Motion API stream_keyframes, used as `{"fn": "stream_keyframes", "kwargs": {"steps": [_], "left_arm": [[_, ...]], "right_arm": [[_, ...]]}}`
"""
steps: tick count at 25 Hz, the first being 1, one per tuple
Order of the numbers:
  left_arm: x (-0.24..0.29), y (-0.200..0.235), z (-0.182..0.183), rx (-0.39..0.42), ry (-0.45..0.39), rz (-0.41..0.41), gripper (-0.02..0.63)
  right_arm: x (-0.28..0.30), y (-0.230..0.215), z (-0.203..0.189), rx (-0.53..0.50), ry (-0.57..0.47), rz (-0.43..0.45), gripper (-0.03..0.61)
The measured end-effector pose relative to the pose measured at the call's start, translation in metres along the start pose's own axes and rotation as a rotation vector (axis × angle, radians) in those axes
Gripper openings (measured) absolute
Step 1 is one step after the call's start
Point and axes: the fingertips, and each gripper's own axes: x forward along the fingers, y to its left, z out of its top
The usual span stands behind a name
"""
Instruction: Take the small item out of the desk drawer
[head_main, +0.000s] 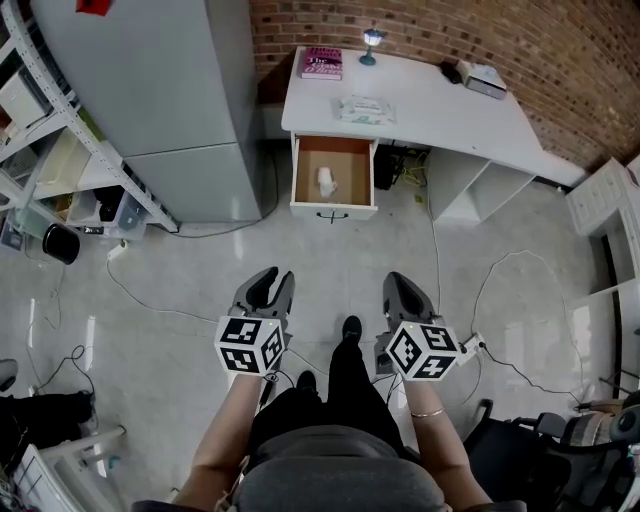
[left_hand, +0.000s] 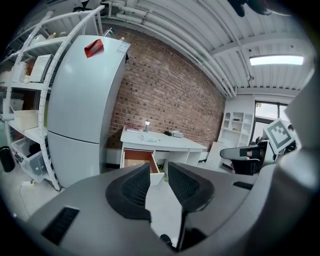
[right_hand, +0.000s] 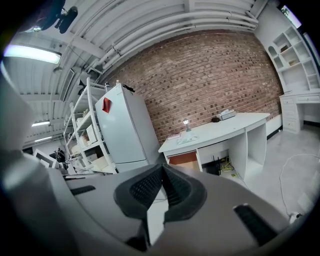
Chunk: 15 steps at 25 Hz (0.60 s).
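Observation:
The white desk (head_main: 440, 120) stands against the brick wall, and its drawer (head_main: 333, 210) is pulled out. A small white item (head_main: 327, 180) lies on the drawer's brown bottom. Both grippers hang over the floor well short of the desk, above the person's legs. My left gripper (head_main: 271, 280) is open, with a bare gap between its ribbed pads (left_hand: 134, 186), and it faces the open drawer (left_hand: 137, 159). My right gripper (head_main: 400, 283) is shut, its fingertips meeting with nothing between them (right_hand: 161, 170). It also looks toward the desk and the drawer (right_hand: 182, 158).
A grey fridge (head_main: 170, 90) stands left of the desk, with a metal shelf rack (head_main: 60, 150) beyond it. On the desktop are a book (head_main: 321, 62), a small lamp (head_main: 371, 42) and a packet (head_main: 365, 108). Cables (head_main: 150, 300) trail on the floor. An office chair (head_main: 540, 450) sits at the lower right.

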Motion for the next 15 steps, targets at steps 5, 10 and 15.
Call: {"fn": "stream_keyframes", "kwargs": {"steps": [5, 10, 15], "left_arm": [[0.039, 0.012, 0.010, -0.007, 0.007, 0.053, 0.129], [0.083, 0.017, 0.016, -0.015, 0.059, 0.087, 0.164], [0.122, 0.023, 0.035, -0.015, 0.050, 0.140, 0.172]], "right_arm": [[0.045, -0.022, 0.020, 0.008, 0.013, 0.041, 0.006], [0.088, -0.048, 0.038, 0.011, 0.045, 0.072, 0.005], [0.125, -0.067, 0.062, -0.005, 0.063, 0.115, 0.005]]}}
